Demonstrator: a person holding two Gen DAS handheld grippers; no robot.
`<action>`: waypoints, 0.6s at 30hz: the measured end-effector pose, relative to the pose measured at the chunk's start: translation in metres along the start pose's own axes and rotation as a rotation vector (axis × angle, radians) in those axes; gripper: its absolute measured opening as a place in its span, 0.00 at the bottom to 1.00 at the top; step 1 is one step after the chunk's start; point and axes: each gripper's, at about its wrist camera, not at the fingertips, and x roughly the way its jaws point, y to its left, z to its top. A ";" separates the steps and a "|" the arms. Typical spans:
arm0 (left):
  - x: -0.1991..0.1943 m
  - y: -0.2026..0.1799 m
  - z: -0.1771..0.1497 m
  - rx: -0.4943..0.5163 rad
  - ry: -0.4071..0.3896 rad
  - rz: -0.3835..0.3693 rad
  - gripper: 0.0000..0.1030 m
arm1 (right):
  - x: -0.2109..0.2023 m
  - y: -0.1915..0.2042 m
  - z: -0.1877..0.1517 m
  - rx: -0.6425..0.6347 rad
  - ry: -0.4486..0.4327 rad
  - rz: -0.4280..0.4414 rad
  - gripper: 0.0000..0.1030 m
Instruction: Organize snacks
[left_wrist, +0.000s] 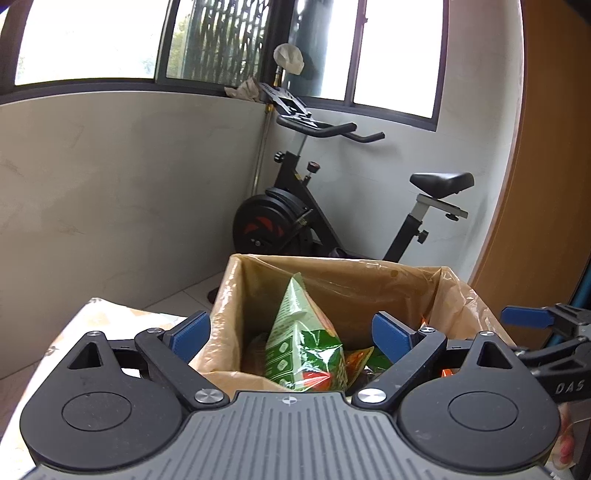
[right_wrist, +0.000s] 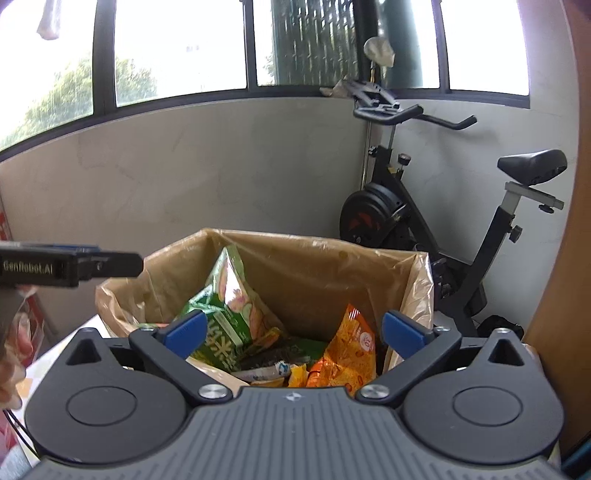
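Two snack bags (right_wrist: 225, 317) beyond right tool (right_wrist: 293, 332)

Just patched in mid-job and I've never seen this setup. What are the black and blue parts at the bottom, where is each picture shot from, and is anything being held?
Each picture comes from a camera on a handheld two-finger tool, looking along its blue-padded fingers. The left tool and right tool are both open and hold nothing. Ahead stands a box lined with a brown plastic bag, containing a tall green snack packet and an orange snack packet. A black exercise bike stands behind.
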 end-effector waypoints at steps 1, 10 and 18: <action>-0.004 0.000 0.000 0.001 -0.002 0.009 0.93 | -0.004 0.001 0.001 0.004 -0.008 0.001 1.00; -0.044 -0.001 -0.001 0.000 -0.041 0.071 0.93 | -0.048 0.016 0.007 0.062 -0.071 -0.008 1.00; -0.074 -0.008 -0.008 0.051 -0.081 0.108 0.94 | -0.073 0.028 0.003 0.089 -0.082 -0.015 1.00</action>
